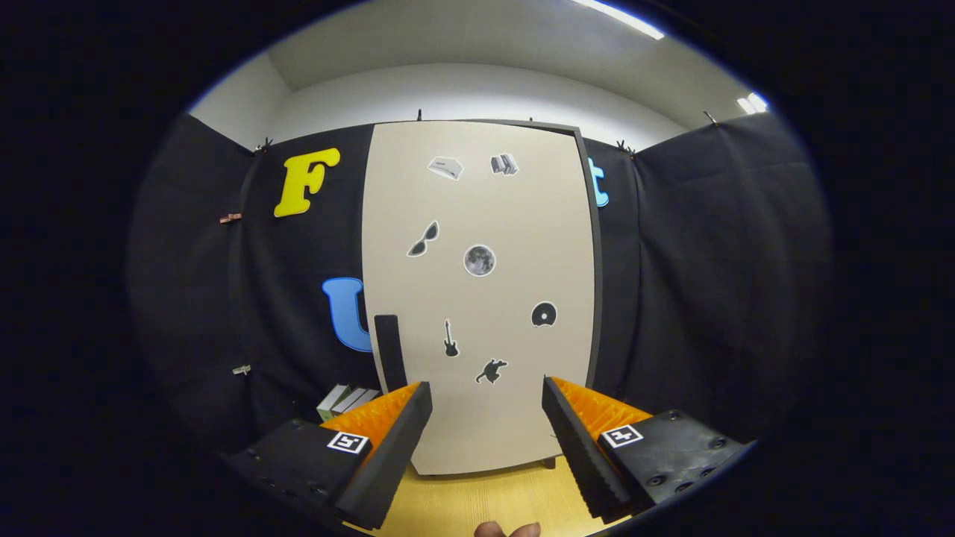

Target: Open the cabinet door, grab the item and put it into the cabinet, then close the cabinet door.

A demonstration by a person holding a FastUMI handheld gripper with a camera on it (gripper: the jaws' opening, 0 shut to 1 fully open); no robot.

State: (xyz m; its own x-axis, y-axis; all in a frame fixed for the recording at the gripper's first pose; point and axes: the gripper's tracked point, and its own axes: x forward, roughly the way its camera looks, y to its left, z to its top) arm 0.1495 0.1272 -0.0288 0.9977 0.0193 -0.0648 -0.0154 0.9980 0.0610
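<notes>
- While I hold the gripper (486, 386) square to the cabinet, its jaws stand spread wide with nothing between them; the door (515, 224) shows through the gap, beyond the tips.
- Door: shut flush against the frame, with a dark upright handle (389, 350) at its lower left edge, just above and ahead of the left finger.
- Task's thing: I take it to be the boxes (345, 400) lying on the table (477, 500) left of the cabinet, partly hidden behind the left finger. Whether they are the item I cannot confirm.
- Stage: a shut door fits both a cabinet waiting to be opened and one closed again. If the boxes are the item, they lie outside, and I judge the opening to be the step in hand.
- Doing that step well, in my judgement: slide left until the handle sits centred between the jaws, close on its edges squarely, then pull along the door's arc and not straight back, since the hinge appears to be on the right.
- Risk: the left finger could knock the boxes during that sideways shift.
- Count: one cabinet, one door, one handle, seven stickers (479, 260), two fingers. The number of boxes is unclear, perhaps two or three.
- A person's fingertip (507, 530) shows below the jaws.
</notes>
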